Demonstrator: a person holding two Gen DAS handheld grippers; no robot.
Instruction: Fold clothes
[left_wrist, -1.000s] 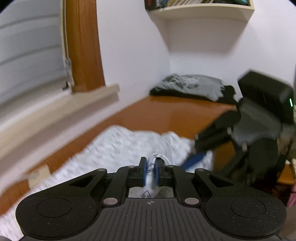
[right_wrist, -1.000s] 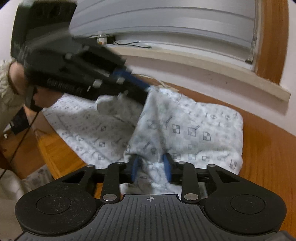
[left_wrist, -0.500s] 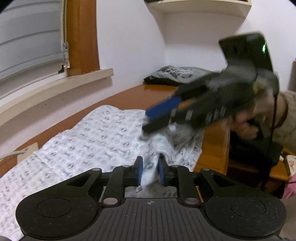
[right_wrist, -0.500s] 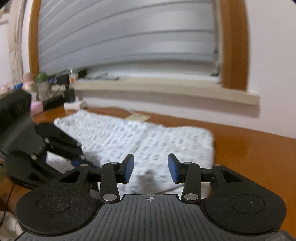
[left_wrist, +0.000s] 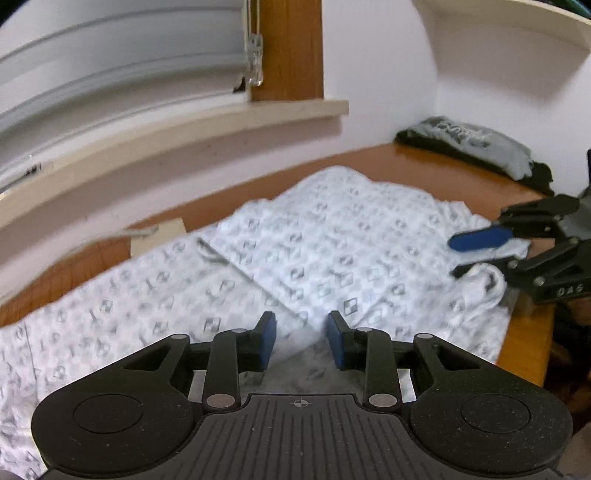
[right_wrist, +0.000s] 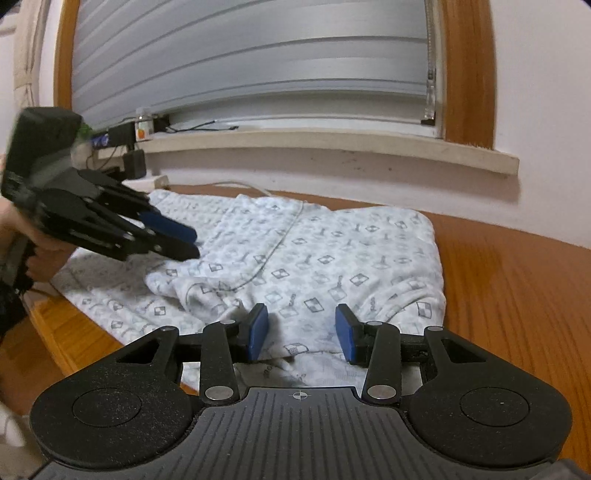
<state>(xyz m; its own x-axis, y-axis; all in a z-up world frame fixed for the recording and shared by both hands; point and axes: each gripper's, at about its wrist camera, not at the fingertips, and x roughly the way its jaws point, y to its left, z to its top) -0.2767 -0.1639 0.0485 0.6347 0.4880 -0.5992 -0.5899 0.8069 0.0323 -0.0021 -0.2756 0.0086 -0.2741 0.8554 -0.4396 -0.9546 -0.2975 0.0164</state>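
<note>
A white garment with a small grey print (left_wrist: 347, 251) (right_wrist: 332, 251) lies on the wooden table (right_wrist: 517, 280), one half folded over the other. My left gripper (left_wrist: 301, 339) hovers low over its near edge. Its jaws are opening, and the blue pads press on nothing; cloth lies beneath them. In the right wrist view the left gripper (right_wrist: 181, 242) points at the fold's raised left edge. My right gripper (right_wrist: 301, 330) stands open over the garment's near hem, and the left wrist view shows the right gripper (left_wrist: 460, 256) beside a loose cloth loop.
A folded grey and black pile of clothes (left_wrist: 476, 144) sits in the far corner under a wall shelf (left_wrist: 509, 26). A beige box (left_wrist: 159, 236) rests by the wall. The windowsill (right_wrist: 332, 142) carries small items and cables. A person's hand (right_wrist: 40, 258) holds the left gripper.
The left gripper was shut on a bunch of cloth; it has let go, moved back and its jaws stand apart. The right gripper opened wider. The garment has settled flat.
</note>
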